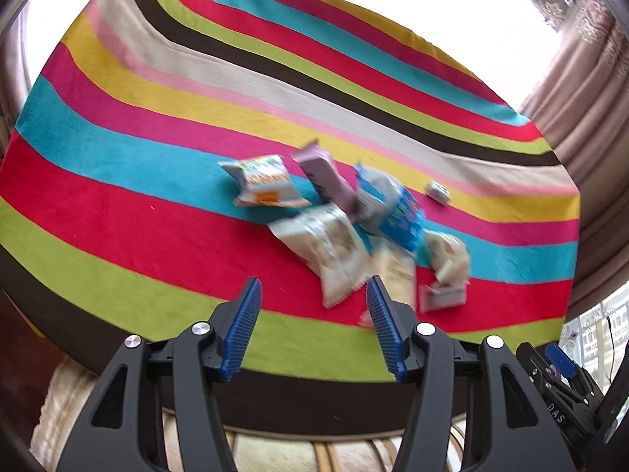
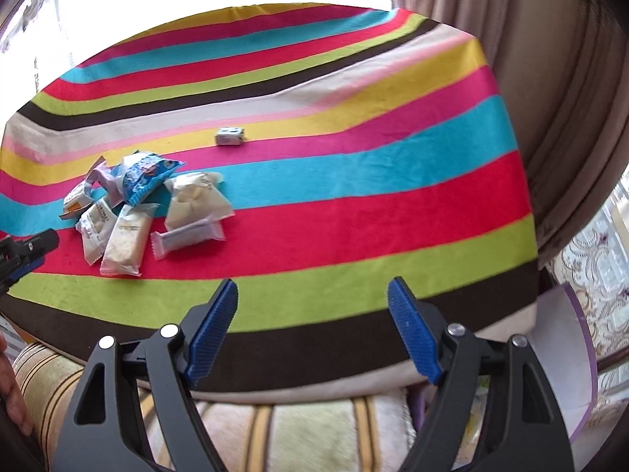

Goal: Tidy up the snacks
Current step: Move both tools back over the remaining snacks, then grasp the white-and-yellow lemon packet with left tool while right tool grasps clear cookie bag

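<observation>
Several packets: a loose pile of snacks (image 2: pixel 137 204) lay on the striped cloth (image 2: pixel 354 204), some overlapping; count uncertain, since the left view was blurred.
Stray item: one small box (image 2: pixel 230 135) lay far of the pile, well apart from it, on the yellow and pink stripes.
Left gripper (image 1: pixel 314 295): jaws partly open, nothing between them; it hung over the near edge of the cloth.
Right gripper (image 2: pixel 312 295): jaws wider apart than the left's, empty; it hung over the near green and brown stripes.
Key relation: in the left view the pile lay just far of the left gripper and slightly to its right, the nearest white packet (image 1: pixel 334 259) close beyond the fingertips. In the right view the pile lay well off to the far left.
Nearer hand: left, by judgement.
Long axis: the white packet ran near-to-far at a slant, roughly along the left gripper's pointing line, so the jaws would probably close across its narrow width.
Risk: overlapping packets could come up together.
</observation>
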{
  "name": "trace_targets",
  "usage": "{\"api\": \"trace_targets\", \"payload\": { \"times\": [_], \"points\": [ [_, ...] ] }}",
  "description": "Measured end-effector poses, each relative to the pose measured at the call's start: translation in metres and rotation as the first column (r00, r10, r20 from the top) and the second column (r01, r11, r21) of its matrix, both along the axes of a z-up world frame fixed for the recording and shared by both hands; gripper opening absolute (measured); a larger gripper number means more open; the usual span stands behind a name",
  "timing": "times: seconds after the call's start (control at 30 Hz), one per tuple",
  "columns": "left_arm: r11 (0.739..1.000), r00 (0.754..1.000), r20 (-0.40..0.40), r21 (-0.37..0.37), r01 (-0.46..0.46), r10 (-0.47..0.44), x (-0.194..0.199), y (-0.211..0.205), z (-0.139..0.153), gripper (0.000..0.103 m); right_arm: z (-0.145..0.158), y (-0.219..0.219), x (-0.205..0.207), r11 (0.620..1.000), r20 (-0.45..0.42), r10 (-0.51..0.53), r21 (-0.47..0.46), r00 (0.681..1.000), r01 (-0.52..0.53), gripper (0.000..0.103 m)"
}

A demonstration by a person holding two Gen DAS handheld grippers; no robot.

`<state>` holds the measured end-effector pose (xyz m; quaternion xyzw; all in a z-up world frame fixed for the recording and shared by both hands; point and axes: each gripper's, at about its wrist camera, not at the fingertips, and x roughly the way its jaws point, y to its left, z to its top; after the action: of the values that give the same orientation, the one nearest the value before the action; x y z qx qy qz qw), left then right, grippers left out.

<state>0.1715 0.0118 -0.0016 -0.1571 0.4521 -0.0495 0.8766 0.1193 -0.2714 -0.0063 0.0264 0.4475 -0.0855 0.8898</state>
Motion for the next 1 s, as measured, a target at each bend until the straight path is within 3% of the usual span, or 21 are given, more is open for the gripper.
{"api": "trace_targets", "payload": {
  "times": [0.3, 0.67, 0.93, 1.0],
  "points": [
    [0.996, 0.996, 0.007, 0.005, -0.084, 0.084, 0.031, 0.029, -0.005, 0.065, -0.004, 0.032, 0.036, 0.998, 0.02, 0.07, -0.001, 0.997, -0.07, 0.08],
    [0.992, 0.991, -0.02, -0.003, -0.129, 0.129, 0.072, 0.04, -0.016, 0.069, -0.014, 0.058, 0.081, 0.994, 0.026, 0.106, -0.004, 0.994, -0.106, 0.083],
    [0.988, 0.987, -0.061, 0.055, -0.146, 0.15, 0.095, 0.037, -0.031, 0.067, -0.026, 0.066, 0.108, 0.993, 0.002, 0.116, -0.022, 0.993, -0.116, 0.084],
    [0.987, 0.988, -0.059, 0.078, -0.14, 0.145, 0.1, 0.034, -0.033, 0.061, -0.03, 0.068, 0.114, 0.993, -0.009, 0.118, -0.026, 0.993, -0.118, 0.084]
  ]
}}
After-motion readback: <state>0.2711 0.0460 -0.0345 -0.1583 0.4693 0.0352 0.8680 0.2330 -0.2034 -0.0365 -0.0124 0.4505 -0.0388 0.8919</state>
